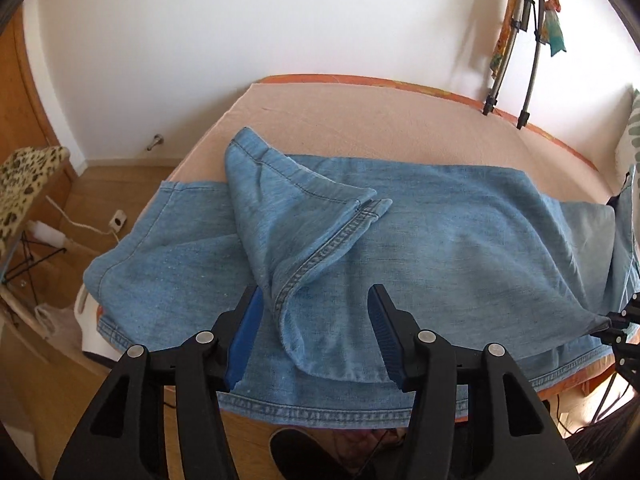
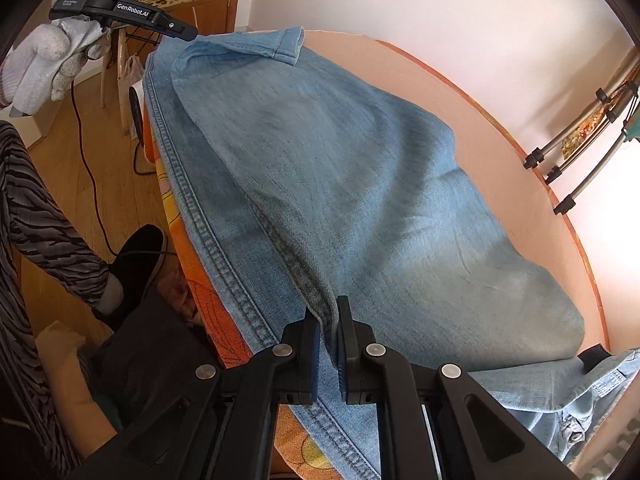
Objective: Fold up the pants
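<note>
Both grippers hang over the pants (image 1: 440,220), light-blue jeans spread across a peach-covered bed (image 1: 360,120). On the jeans' near side, the left gripper (image 1: 316,336) stands about half open, a folded-back flap of denim lying loose between its blue pads (image 1: 244,340), untouched. Further along the jeans' near edge, the right gripper (image 2: 329,344) is clamped tight on a seam ridge of the jeans. Beyond the jeans' hem end, a gloved hand (image 2: 48,60) holds the left tool.

A home bedroom: bed (image 1: 360,120) (peach sheet), wooden floor (image 1: 120,176), white walls.
</note>
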### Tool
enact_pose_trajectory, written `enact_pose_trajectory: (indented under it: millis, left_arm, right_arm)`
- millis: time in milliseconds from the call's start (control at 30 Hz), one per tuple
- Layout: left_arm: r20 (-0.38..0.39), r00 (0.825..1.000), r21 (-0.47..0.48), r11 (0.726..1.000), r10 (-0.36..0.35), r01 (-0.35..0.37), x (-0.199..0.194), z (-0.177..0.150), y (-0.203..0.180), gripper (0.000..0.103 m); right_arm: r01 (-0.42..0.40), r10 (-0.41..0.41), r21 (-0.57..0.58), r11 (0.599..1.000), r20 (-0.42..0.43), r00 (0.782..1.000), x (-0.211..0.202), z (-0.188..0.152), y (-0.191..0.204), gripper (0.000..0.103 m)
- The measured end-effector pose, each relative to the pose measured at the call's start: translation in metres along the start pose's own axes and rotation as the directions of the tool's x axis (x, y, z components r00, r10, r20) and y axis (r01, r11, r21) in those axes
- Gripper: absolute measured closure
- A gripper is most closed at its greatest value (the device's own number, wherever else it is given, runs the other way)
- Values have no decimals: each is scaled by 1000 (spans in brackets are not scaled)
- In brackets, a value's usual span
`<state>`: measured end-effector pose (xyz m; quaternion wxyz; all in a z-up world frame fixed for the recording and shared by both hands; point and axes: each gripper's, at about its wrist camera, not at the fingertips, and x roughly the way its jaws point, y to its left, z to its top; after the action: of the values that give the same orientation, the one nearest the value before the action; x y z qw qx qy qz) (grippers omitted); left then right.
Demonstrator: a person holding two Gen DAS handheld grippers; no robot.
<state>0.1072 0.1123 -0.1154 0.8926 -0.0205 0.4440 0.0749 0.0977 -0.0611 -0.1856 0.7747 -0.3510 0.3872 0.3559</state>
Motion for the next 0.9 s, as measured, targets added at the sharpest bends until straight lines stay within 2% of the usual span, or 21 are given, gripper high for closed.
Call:
enact_pose_trajectory:
  millis: [67,167,233,267,300,367,467,567,767,900]
  left_arm:
    - [-20,998,91,994,59,-57,18,7,-18,49]
    - [-29,983,190,967,179,-171,45,15,-32,49]
    - [-34,972,187,957,231,-221,57,21,-25,49]
    - [-37,975,167,963,219,-210,59,24,-19,54]
    - [-37,981,147,972,190,-183,60,27,-12,74]
    - [-46,987,97,984,156,-151,62,34,2,97]
    - [-22,995,-32,995,93,-94,55,49,27,98]
    - [34,998,-158,986,49,-43,38,66,56,98]
    - [146,986,-254,966,84,-44,3,89,98,101]
    - [236,968,-308,951,88,-12,-30,81,126,102]
  right_arm:
    - [-1,1,21,1000,10,1000,-1,-2,-3,99]
    - [2,-3,47,999,25,1000,-2,-2,-4,99]
    - [7,-9,50,999,34,999,-4,-1,-5,99]
    - [6,-8,53,999,37,999,-5,-1,-6,99]
    - [6,-8,54,998,40,999,-6,0,-6,99]
    - [12,-14,53,999,46,999,-8,1,-8,99]
    - [25,-27,55,998,50,998,-8,6,-14,99]
    - [48,-52,66,997,55,997,-8,13,-23,99]
    - [104,-113,115,988,81,990,-20,35,-48,99]
    - [148,-168,139,979,146,975,-50,49,-49,99]
